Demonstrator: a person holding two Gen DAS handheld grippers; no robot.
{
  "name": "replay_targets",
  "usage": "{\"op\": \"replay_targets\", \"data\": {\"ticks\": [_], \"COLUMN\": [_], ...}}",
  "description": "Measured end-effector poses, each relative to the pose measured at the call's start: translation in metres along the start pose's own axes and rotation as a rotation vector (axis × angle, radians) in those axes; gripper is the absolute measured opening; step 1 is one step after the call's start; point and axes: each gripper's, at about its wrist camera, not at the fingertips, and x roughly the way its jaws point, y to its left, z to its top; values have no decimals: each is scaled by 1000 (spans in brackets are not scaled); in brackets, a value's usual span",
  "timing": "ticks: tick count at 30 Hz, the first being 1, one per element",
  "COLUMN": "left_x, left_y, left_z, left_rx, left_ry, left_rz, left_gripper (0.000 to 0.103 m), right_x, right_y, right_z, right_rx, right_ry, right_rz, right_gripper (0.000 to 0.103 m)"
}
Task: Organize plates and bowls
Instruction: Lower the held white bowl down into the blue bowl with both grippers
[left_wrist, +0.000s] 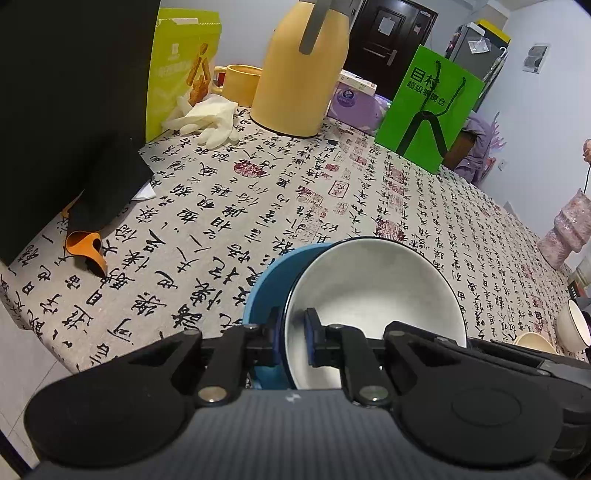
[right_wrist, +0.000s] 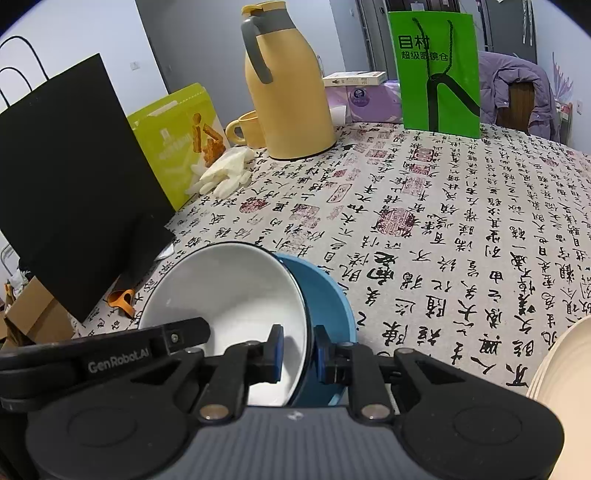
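Each claw (left_wrist: 291, 341) (right_wrist: 298, 350) had black linkage arms with silver pivot screws, blue pads (right_wrist: 280, 349), a ribbed grey housing and round black side covers.

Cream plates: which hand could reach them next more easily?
Right, probably: the cream plates lie just beside the right hand-held gripper; from the left hand-held gripper they sit farther off.

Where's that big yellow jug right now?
The yellow jug stands upright at the table's far side in both wrist views, with a yellow mug to its left and a green paper bag further right.
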Motion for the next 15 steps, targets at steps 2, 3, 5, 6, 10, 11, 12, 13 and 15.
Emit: {"op": "replay_targets", "data": {"ticks": [2,3,5,6,10,11,12,13,15], "left_x": [0,0,0,0,0,1,1,2,2], "left_y": [0,0,0,0,-1,-1,-2,-3,-6], "left_z": [0,0,0,0,1,1,1,1,0], "left_rx": [-4,-4,-2,-2,-2,0,2,11,22], "left_ry": [4,6,7,7,13,15,18,20,15], "left_rz": [0,1,8,8,20,30,36,42,50], "left_gripper": [13,13,12,12,11,11,12,13,13], "right_x": [0,0,-2,-3,-5,-6,-8,-8,-8], "right_y": [0,-1,-1,-1,-1,-1,-2,-2,1], "right_z": [0,1,2,2,4,5,5,6,5], "right_rx": [1,6,9,8,4,2,4,3,-22], "right_ry": [6,8,4,5,-5,-12,-17,-14,-13], "right_rz": [-3,-2,-5,-7,-24,-34,-36,-27,-38], "right_gripper": [15,15,15,15,16,16,15,15,13]}}
